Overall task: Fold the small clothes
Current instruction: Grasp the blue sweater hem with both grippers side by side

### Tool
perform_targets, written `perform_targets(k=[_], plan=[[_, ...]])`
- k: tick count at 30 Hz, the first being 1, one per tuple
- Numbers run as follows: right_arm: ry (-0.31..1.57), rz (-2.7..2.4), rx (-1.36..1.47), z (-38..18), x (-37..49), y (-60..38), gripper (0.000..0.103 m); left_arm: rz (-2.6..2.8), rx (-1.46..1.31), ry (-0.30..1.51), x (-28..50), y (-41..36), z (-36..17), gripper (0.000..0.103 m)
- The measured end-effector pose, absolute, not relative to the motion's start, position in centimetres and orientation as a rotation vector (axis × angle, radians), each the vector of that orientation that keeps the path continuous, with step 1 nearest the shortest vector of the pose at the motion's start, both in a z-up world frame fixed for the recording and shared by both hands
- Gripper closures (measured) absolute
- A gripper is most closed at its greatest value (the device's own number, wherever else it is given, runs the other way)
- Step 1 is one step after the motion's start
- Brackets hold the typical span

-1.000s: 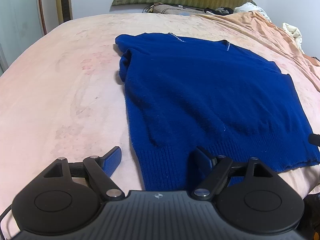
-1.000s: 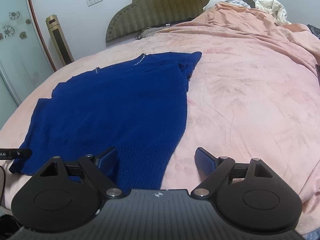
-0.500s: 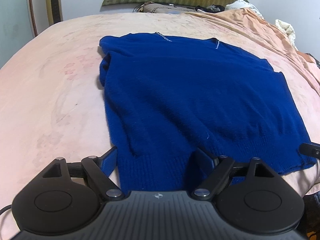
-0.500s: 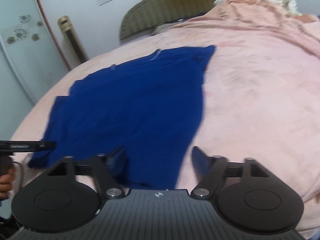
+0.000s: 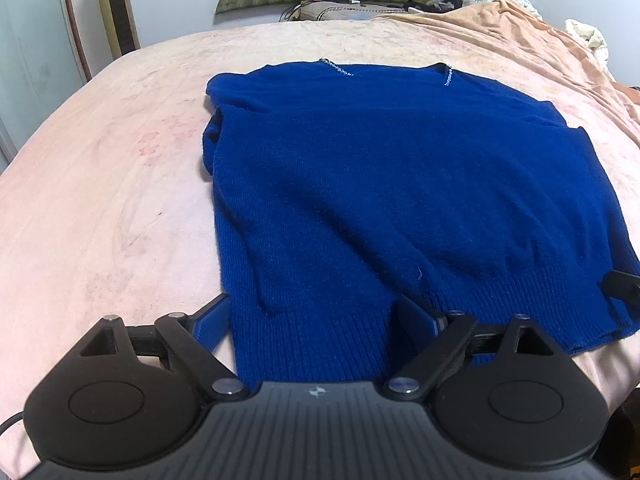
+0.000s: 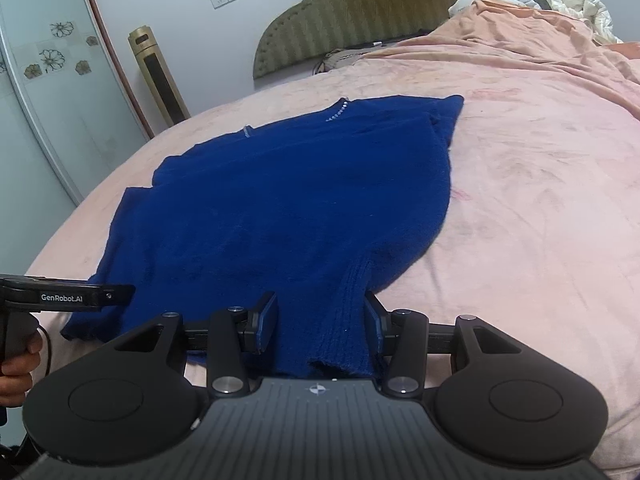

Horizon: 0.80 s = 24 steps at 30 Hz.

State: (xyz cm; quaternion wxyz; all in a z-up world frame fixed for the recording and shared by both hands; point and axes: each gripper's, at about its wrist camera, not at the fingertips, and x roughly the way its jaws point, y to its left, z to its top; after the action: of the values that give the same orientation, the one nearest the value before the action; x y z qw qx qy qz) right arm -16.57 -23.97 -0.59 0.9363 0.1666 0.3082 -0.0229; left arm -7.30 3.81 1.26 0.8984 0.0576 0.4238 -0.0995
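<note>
A blue knitted sweater (image 5: 400,200) lies flat on the pink bed (image 5: 100,200), ribbed hem towards me. My left gripper (image 5: 314,320) hovers at the hem's left corner, jaws wide and still opening; the hem lies between its fingers, untouched by the pads. In the right wrist view the sweater (image 6: 300,208) has its right hem corner bunched up between the fingers of my right gripper (image 6: 320,324), whose jaws are closing and pressing on the ribbed fabric. The left gripper's body (image 6: 68,298), held by a hand (image 6: 16,364), shows at that view's left edge.
An olive padded headboard (image 6: 380,12) stands at the far end of the bed. A rumpled orange blanket (image 6: 520,40) and white bedding cover the far right. A gold tower unit (image 6: 158,76) stands by the wall on the left. Bare pink sheet lies on both sides of the sweater.
My right gripper slid left over the hem's right corner and narrowed its jaws onto the fabric. The left gripper shifted slightly, its fingers now straddling the left hem corner.
</note>
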Motion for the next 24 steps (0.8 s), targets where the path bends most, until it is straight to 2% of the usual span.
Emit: perform_targets(k=[5, 13, 15, 16, 17, 19, 24], plan=[[0.633, -0.053, 0.318, -0.6, -16.3, -23.7, 0.056, -0.205, 0.115, 0.880, -7.2, 3.8, 1.2, 0.012], [0.636, -0.077, 0.258, -0.7, -16.2, -23.1, 0.075, -0.219, 0.100, 0.890, -7.1, 4.1, 1.2, 0.015], [0.636, -0.077, 0.268, -0.7, -16.2, -23.3, 0.085, -0.238, 0.086, 0.886, -7.3, 4.3, 1.4, 0.041], [0.635, -0.074, 0.276, -0.7, -16.2, -23.4, 0.086, -0.240, 0.088, 0.880, -7.4, 4.3, 1.8, 0.067], [0.635, -0.071, 0.279, -0.6, -16.2, -23.4, 0.087, -0.246, 0.086, 0.884, -7.4, 4.4, 2.0, 0.086], [0.631, -0.065, 0.278, -0.4, -16.3, -23.6, 0.088, -0.252, 0.063, 0.895, -7.4, 4.7, 2.4, 0.091], [0.569, 0.007, 0.341, 1.8, -17.6, -24.7, 0.089, -0.284, 0.020, 0.864, -8.6, 6.6, 4.5, 0.093]])
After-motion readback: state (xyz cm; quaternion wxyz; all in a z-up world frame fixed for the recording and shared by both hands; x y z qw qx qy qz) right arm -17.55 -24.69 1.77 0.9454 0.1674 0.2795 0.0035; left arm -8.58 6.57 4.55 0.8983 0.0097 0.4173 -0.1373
